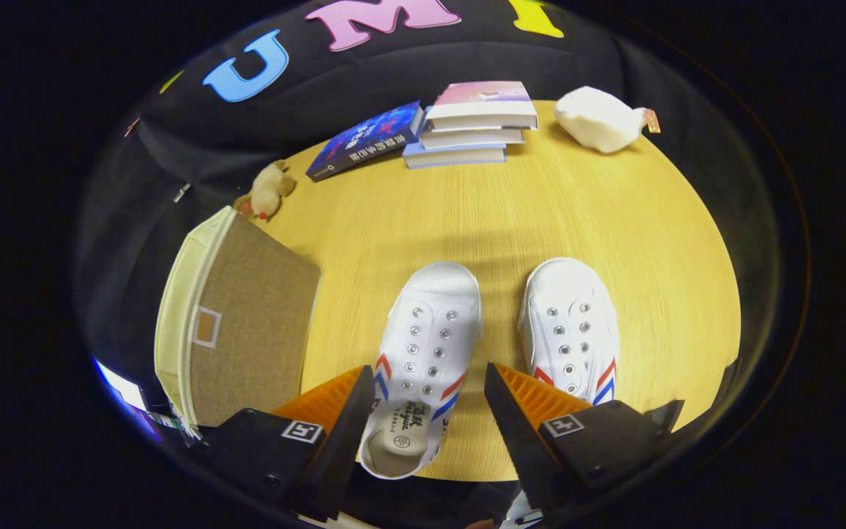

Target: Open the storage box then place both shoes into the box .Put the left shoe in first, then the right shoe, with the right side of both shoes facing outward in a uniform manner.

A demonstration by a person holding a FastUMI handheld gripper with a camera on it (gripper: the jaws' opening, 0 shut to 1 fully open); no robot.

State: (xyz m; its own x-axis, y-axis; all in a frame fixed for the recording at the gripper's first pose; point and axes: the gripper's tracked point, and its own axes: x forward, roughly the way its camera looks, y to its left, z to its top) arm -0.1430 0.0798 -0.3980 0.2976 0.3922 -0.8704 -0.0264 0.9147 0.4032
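Two white canvas shoes (496, 330) | woven fabric storage box (247, 323) | hand-held gripper (429, 382) spread, ribbed pads (533, 393)

Light wood-grain table (577, 213), evenly lit, with a soft shadow band across its middle. Black cloth wall (393, 81) encloses the far side. At the table's far edge: stacked books (471, 125), a blue book (364, 139), two plush toys.

Recording booth: black cloth wall (467, 66) behind a wooden table (540, 213).
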